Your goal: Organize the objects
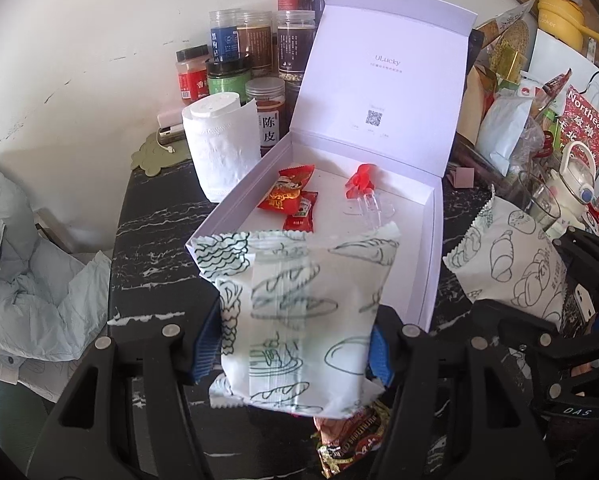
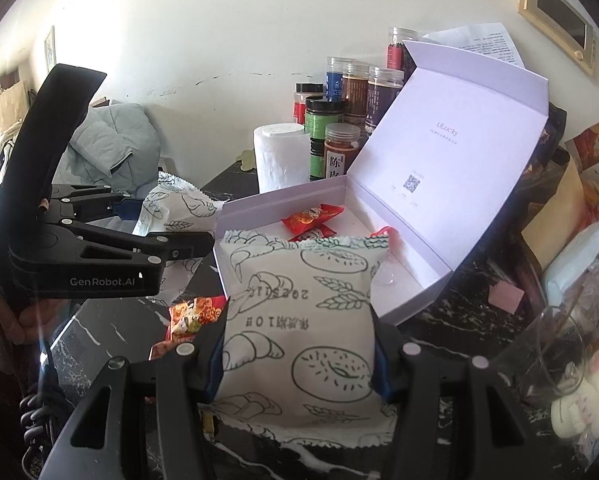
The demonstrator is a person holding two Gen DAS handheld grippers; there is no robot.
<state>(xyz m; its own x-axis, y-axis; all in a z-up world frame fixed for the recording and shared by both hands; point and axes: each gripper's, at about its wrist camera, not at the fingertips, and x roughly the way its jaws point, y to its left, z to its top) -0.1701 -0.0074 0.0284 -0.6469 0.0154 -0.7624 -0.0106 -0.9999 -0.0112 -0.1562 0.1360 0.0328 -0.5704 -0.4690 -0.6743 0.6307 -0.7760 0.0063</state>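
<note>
My left gripper [image 1: 295,350] is shut on a white bread packet [image 1: 299,288] printed with green drawings, held just in front of the open white box [image 1: 433,248]. My right gripper [image 2: 299,364] is shut on a second packet of the same kind [image 2: 299,312], near the box's front wall [image 2: 283,196]. Each gripper shows in the other's view: the right gripper [image 1: 547,280] with its packet [image 1: 507,256], and the left gripper [image 2: 167,224] with its packet [image 2: 179,204]. Inside the box lie red snack sachets [image 1: 289,194] and a red-topped clear item [image 1: 361,184]. A colourful sachet [image 1: 347,440] lies on the dark marble table under the left gripper.
The box lid [image 1: 379,80] stands upright at the back. Several jars [image 1: 259,52] and a paper roll [image 1: 219,148] stand behind the box on the left. A pale jacket [image 1: 27,272] lies to the left. Bags, a kettle [image 1: 575,176] and a glass [image 2: 555,352] crowd the right.
</note>
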